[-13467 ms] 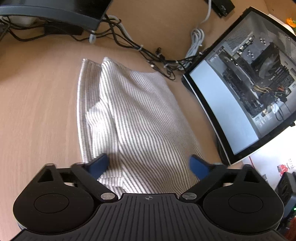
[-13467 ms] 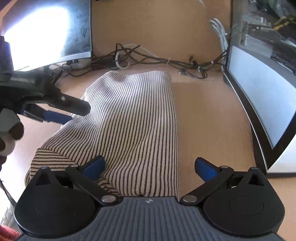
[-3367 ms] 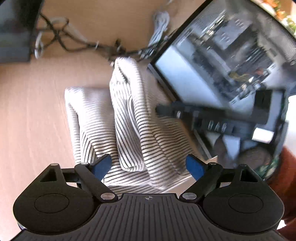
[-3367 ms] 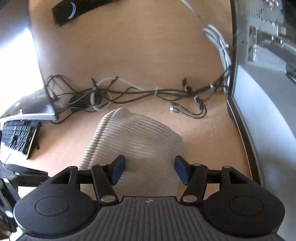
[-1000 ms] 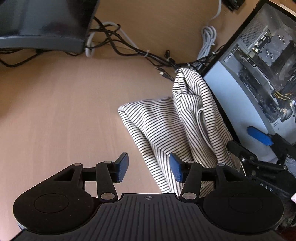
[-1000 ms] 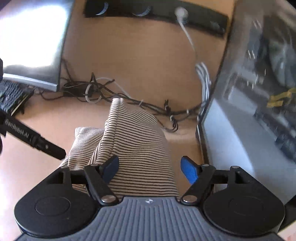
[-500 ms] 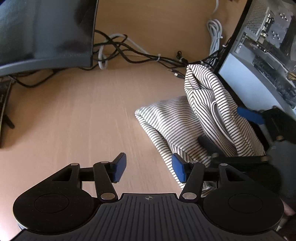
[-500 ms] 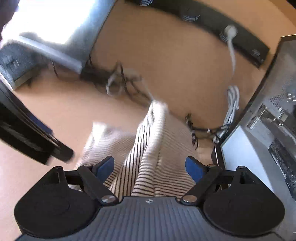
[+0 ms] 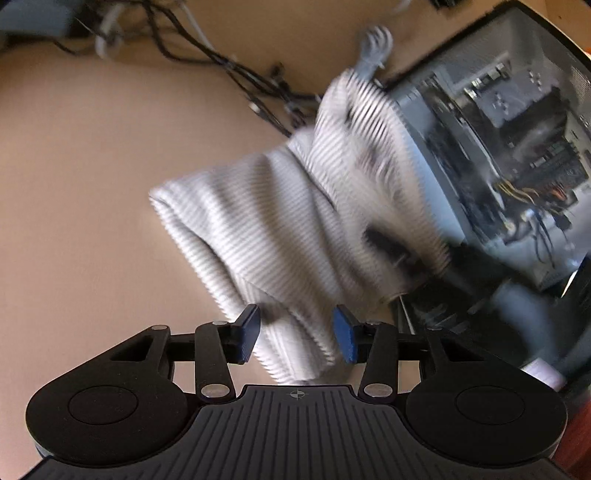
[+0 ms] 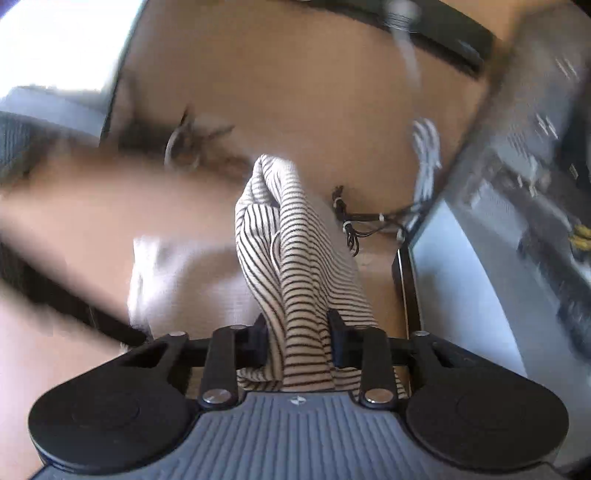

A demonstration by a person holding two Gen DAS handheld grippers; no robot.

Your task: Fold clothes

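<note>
- We see a light wooden desk; its surface is bare on the left side in the left wrist view.
- A bundle of black cables lies along the far part of the desk, blurred.
- A coiled white cable lies near the computer case.
- An open computer case stands at the right; we see boards and coloured wires inside it.
- A monitor stands at the far left, its screen very bright.
- A long black bar lies at the far edge of the desk.
</note>
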